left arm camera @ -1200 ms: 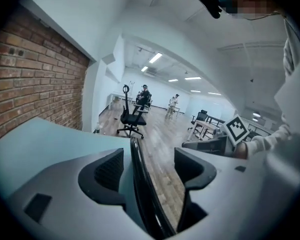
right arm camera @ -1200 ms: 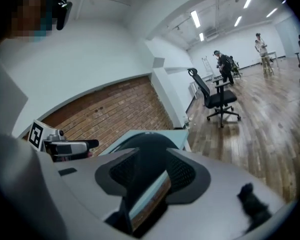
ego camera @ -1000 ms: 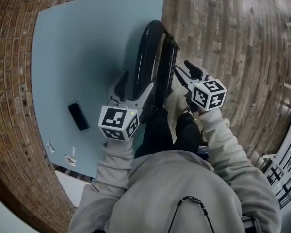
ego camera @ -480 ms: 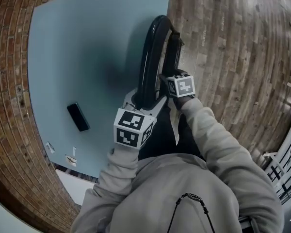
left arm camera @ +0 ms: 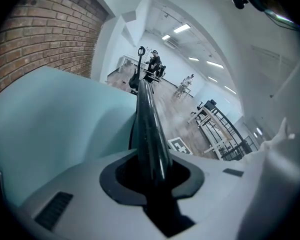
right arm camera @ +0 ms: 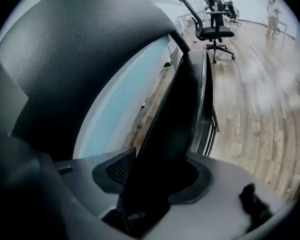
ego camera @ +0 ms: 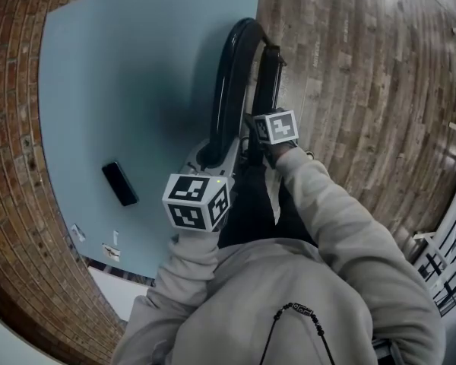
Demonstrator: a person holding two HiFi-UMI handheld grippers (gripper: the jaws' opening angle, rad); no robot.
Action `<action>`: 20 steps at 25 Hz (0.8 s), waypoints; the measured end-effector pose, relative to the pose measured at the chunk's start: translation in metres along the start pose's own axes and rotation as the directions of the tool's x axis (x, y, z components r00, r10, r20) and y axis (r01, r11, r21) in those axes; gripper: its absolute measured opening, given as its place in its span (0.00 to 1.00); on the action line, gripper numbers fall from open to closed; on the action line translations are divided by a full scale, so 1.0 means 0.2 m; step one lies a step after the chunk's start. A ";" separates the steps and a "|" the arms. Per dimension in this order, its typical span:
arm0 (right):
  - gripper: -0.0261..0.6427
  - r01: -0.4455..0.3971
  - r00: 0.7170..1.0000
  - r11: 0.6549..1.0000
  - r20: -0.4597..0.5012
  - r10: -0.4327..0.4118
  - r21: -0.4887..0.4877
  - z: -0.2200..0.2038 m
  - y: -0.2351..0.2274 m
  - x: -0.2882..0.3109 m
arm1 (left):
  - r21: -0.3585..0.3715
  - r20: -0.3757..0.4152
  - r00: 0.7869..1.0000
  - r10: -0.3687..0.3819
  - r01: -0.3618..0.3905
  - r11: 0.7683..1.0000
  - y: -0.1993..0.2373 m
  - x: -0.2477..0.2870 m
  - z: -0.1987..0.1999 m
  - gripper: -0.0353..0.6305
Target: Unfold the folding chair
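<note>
The black folding chair stands folded against the table's edge. Its curved backrest (ego camera: 232,74) is on the left and its flat seat panel (ego camera: 268,82) on the right. My left gripper (ego camera: 213,154) sits on the backrest's lower end. The glossy rim (left arm camera: 149,129) runs between its closing jaws (left arm camera: 152,176), which hug it. My right gripper (ego camera: 252,134) is at the near end of the seat panel. The dark panel (right arm camera: 177,119) fills the gap of its closing jaws (right arm camera: 155,184). The chair's legs are hidden below.
A light blue table (ego camera: 121,67) lies to the chair's left with a black phone (ego camera: 119,182) on it. Brick paving (ego camera: 15,128) borders it on the left, wood floor (ego camera: 365,67) on the right. An office chair (right arm camera: 212,26) stands far off, white racks (ego camera: 441,257) at the right.
Both grippers have come down onto the chair. The right one swung in from the right to the seat panel. The left one slid down the backrest and its jaws narrowed round the rim.
</note>
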State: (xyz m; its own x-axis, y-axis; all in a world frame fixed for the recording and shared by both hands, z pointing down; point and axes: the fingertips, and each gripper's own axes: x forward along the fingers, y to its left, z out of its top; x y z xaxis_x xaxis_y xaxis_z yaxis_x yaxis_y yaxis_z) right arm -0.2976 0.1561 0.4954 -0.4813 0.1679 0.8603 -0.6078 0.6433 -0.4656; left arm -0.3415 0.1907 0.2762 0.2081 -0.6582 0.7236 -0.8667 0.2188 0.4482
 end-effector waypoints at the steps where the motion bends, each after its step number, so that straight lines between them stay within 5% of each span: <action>1: 0.34 -0.003 1.000 1.000 -0.002 0.003 0.001 -0.01 -0.01 -0.02 | -0.004 0.000 1.000 -0.002 0.002 1.000 0.00 0.00 0.00 0.19; 6: 0.31 -0.078 0.996 0.997 0.044 0.077 0.020 -0.08 -0.16 -0.17 | -0.018 0.014 1.000 -0.018 0.018 1.000 -0.06 0.01 -0.01 0.19; 13: 0.28 -0.211 0.976 0.968 0.085 0.201 0.135 -0.33 -0.71 -0.45 | -0.042 0.023 0.998 -0.060 0.061 0.997 -0.25 0.14 -0.08 0.19; 20: 0.28 -0.404 0.911 0.900 0.159 0.380 0.163 -0.52 -1.15 -0.58 | -0.051 0.025 0.997 -0.074 0.075 0.996 -0.38 0.28 -0.15 0.19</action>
State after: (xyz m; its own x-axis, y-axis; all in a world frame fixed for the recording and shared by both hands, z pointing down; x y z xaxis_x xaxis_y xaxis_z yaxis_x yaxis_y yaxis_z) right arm -0.0359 0.0673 0.5234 -0.7698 0.2785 0.5743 -0.4560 0.3895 -0.8002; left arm -0.2502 0.1577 0.2982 0.2607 -0.6901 0.6751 -0.8244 0.2048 0.5277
